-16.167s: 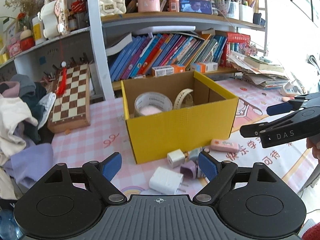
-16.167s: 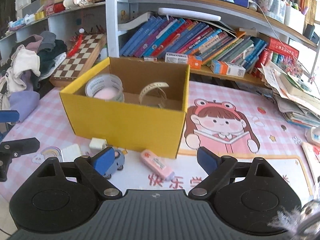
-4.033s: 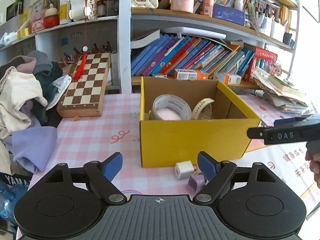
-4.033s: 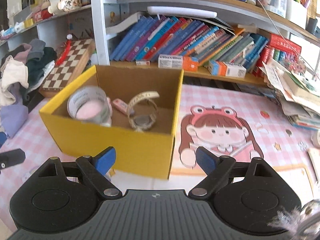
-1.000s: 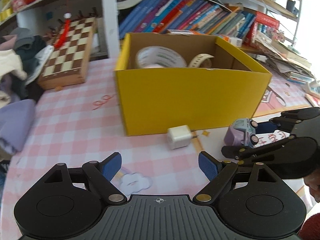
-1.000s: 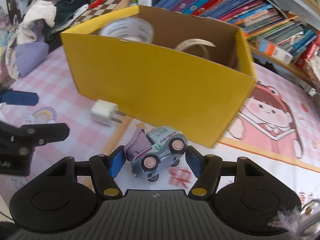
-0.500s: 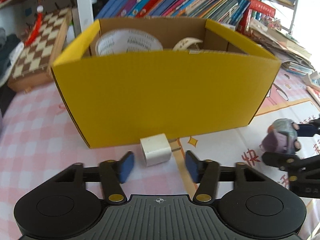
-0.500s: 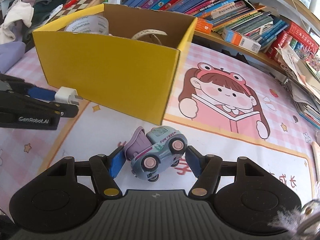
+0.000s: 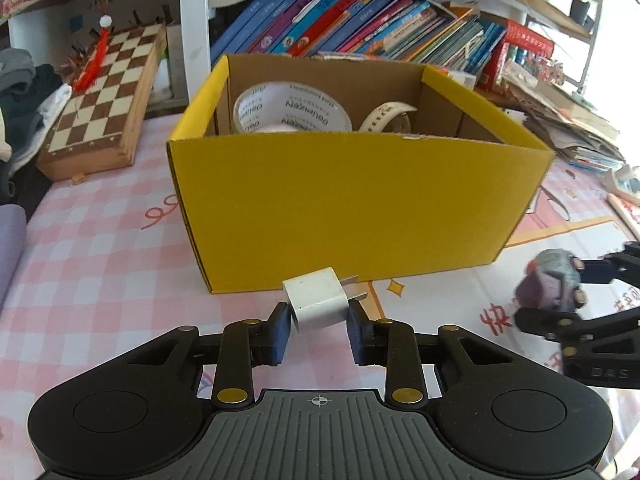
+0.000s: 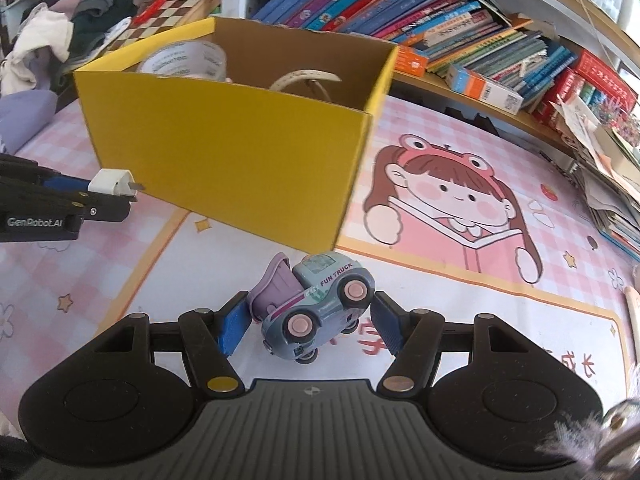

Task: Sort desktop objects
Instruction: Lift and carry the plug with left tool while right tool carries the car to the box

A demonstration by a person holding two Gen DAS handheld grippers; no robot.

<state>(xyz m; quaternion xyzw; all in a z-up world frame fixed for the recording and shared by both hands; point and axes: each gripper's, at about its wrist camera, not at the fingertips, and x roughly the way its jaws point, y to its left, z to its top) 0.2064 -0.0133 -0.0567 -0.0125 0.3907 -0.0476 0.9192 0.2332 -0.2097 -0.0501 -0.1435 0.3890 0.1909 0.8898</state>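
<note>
My left gripper is shut on a white plug adapter and holds it in front of the yellow cardboard box. My right gripper is shut on a blue-and-purple toy truck, held above the mat, right of the box's near corner. The truck also shows at the right of the left wrist view. The adapter shows at the left of the right wrist view. The box holds a tape roll and a cream strap.
A chessboard leans at the back left beside a pile of clothes. A shelf of books runs behind the box. Stacked papers lie at the right. A cartoon girl mat covers the table.
My left gripper has closed on the white adapter and lifted it off the table. My right gripper has carried the toy truck up and closer to the box.
</note>
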